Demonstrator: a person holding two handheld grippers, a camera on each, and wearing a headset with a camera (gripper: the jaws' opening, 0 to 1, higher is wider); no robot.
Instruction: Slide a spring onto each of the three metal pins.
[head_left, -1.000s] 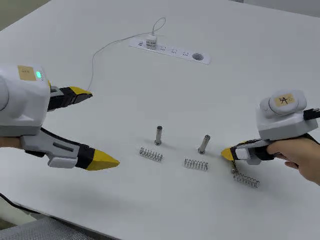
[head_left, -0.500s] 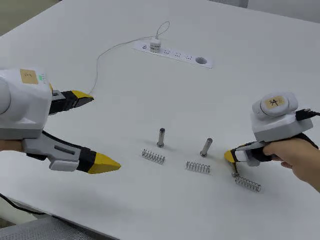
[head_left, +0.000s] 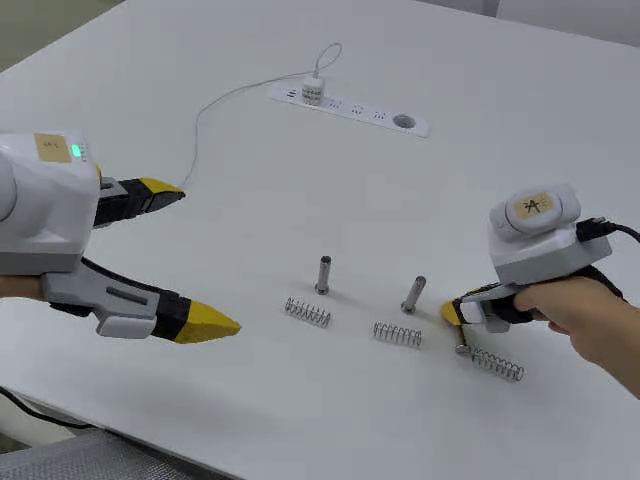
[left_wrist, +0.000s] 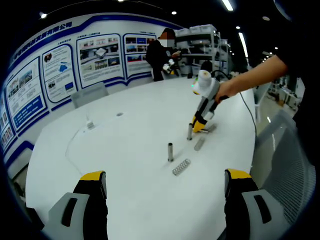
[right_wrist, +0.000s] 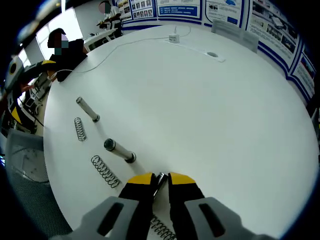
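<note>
**fig.** head view, read together with the two gripper views.

the right gripper (head_left: 452, 312) was lowered to the table (head_left: 420, 200). its jaws were drawn almost together on the third pin (right_wrist: 160, 181), a short metal piece seen between the yellow tips in the right gripper view. whether this pin stood upright or leaned could not be told. the third spring (head_left: 494, 363) lay flat just beside those tips, on no pin.

the left pin (head_left: 323, 274) and the middle pin (head_left: 414, 294) stood upright and bare. each had a spring lying flat just in front of it: the left spring (head_left: 305, 312) and the middle spring (head_left: 397, 334).

the left gripper (head_left: 185, 255) hung well apart from the parts, its jaws spread wide and holding nothing. a power strip (head_left: 350, 107) lay at the far side of the table.

**step in hand (judged).** no spring was yet threaded, so the task stood at its start. the right gripper appeared to be taking hold of the third pin, probably to steady or place it.

**next move (judged).** a spring would have to be lifted by its side with a light grip, since the coil looked thin and easily bent. its open end would then be brought in line over a pin's top and slid down the shaft. the free left gripper was the likely one to fetch it.
</note>
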